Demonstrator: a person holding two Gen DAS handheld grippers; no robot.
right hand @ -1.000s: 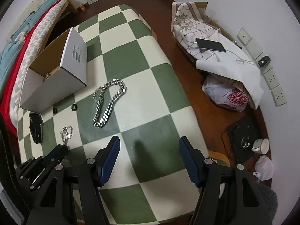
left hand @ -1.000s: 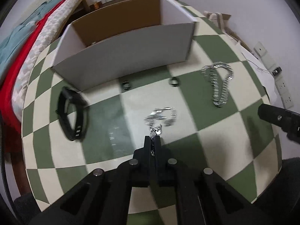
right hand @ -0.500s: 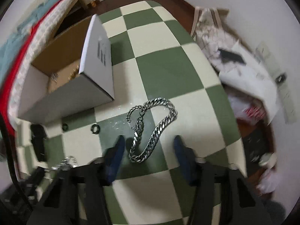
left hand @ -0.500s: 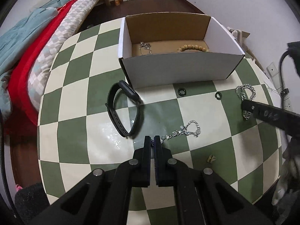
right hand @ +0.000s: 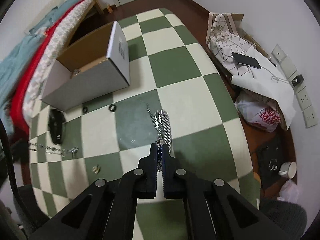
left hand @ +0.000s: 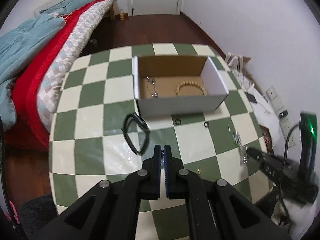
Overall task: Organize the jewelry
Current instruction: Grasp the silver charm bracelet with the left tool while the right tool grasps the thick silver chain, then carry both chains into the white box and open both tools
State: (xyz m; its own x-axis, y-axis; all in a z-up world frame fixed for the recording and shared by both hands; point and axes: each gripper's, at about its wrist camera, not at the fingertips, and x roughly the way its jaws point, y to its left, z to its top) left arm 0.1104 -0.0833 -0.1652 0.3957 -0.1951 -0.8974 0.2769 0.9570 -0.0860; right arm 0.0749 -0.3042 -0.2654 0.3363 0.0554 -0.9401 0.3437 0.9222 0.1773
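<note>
My left gripper (left hand: 162, 150) is shut on a thin silver chain (right hand: 52, 150), which hangs stretched above the checked tablecloth (left hand: 90, 124); in the left wrist view only a glint of it shows between the tips. My right gripper (right hand: 160, 148) is pinching a thick silver curb chain (right hand: 163, 122), its jaws closing fully on the links. The rest of that chain trails ahead of the tips, partly lifted. The white cardboard box (left hand: 180, 104) stands open beyond both grippers. It holds a wooden bead bracelet (left hand: 190, 88) and a thin necklace (left hand: 152, 86).
A black watch band (left hand: 136, 134), two small black rings (left hand: 177, 121) (left hand: 206, 124) and a small gold earring (left hand: 198, 170) lie on the cloth before the box. A bed (left hand: 40, 60) stands left of the table. Bags, a phone (right hand: 247, 60) and wall sockets are to the right.
My right gripper moved over the thick chain and shut on it, and the chain now bunches at its tips. My left gripper rose with the thin chain, so the box's inside shows.
</note>
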